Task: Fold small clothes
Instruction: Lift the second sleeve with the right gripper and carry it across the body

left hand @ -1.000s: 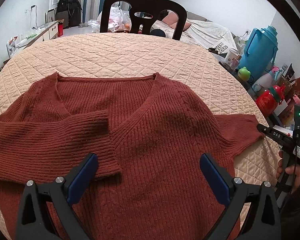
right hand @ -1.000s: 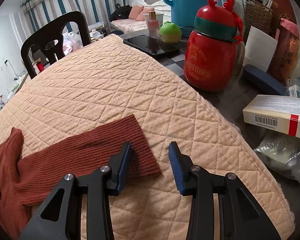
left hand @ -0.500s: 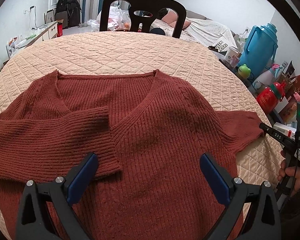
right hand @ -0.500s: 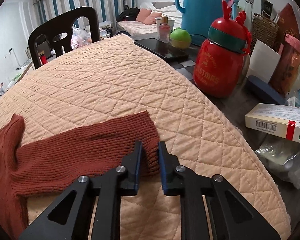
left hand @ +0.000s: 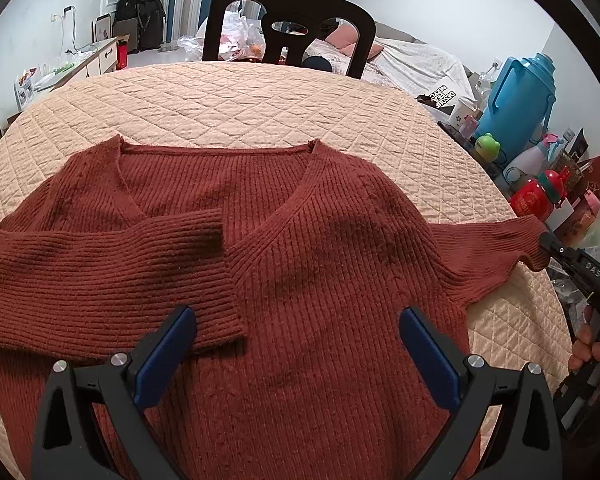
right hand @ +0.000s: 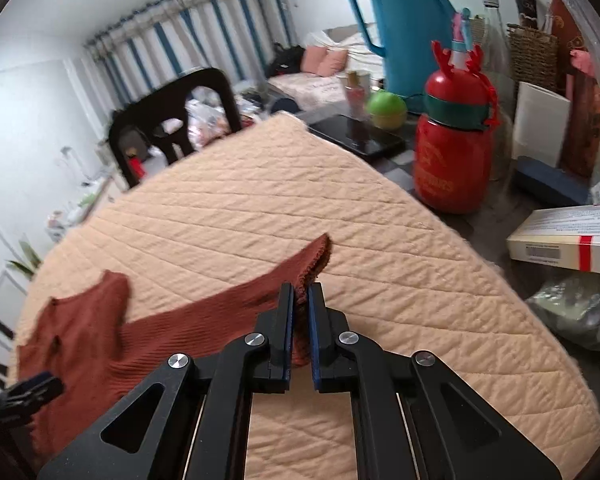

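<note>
Lifted: sleeve cuff [right hand: 314,258], pinched in right tongs [right hand: 299,304] (left tongs [left hand: 296,332] wide apart).

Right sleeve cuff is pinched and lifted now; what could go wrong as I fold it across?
1. The right tongs hold only the edge of the right sleeve cuff, so the knit could slip out mid-swing.
2. Pulling may drag the sweater and loosen the folded left sleeve; the left tongs are open, pinning nothing.
3. A wide swing could hit the red reindeer bottle nearby.
</note>
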Demonstrator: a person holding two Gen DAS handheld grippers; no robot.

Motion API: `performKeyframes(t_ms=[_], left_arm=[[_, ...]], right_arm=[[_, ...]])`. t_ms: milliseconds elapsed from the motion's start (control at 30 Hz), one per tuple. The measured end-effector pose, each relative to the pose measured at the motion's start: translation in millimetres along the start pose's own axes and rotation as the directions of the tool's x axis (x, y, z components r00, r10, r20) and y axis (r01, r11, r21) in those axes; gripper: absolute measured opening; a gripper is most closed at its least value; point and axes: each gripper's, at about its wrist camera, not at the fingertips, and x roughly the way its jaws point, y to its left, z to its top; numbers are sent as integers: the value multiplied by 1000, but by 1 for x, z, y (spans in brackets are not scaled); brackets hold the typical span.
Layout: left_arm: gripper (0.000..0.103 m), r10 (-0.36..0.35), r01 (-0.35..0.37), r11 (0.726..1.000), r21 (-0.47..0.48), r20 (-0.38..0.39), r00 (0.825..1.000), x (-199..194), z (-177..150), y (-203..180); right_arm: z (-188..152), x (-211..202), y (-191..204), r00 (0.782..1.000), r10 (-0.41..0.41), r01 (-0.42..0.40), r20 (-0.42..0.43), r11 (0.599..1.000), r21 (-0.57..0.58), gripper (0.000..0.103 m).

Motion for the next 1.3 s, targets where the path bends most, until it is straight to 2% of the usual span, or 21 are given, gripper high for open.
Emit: performKeyframes(t_ms=[133, 367, 600, 733, 867, 1000, 1133, 1300], left_arm=[[103, -30, 30, 1000, -10, 0, 1000, -2, 0, 1], [103, -99, 99, 993, -61, 6, 995, -11, 4, 7], [103, -157, 162, 982, -97, 57, 986, -23, 6, 16], [103, -158, 162, 981, -111, 46, 986, -23, 7, 19], [103, -165, 168, 978, -123, 30, 986, -21, 4, 22], [103, -166, 167, 978, -121, 24, 986, -19, 4, 21], [103, -165, 166, 980, -111, 21, 986, -17, 5, 18], [103, -153, 153, 982, -111, 9, 988, -13, 6, 19]], right_arm=[[1, -11, 16, 995, 93, -93, 30, 995, -22, 7], [7, -31, 59, 969, 238, -230, 74, 968, -97, 7], [-2, -34, 102, 925, 378, -370, 27, 916, -157, 6], [-9, -23, 116, 920, 392, -386, 1, 907, -169, 6], [-15, -12, 112, 928, 371, -370, -27, 915, -164, 6], [-15, -7, 101, 959, 282, -279, -10, 945, -171, 7], [-12, 15, 93, 993, 116, -119, -28, 963, -242, 42], [-17, 46, 91, 996, -23, -6, -83, 943, -333, 42]])
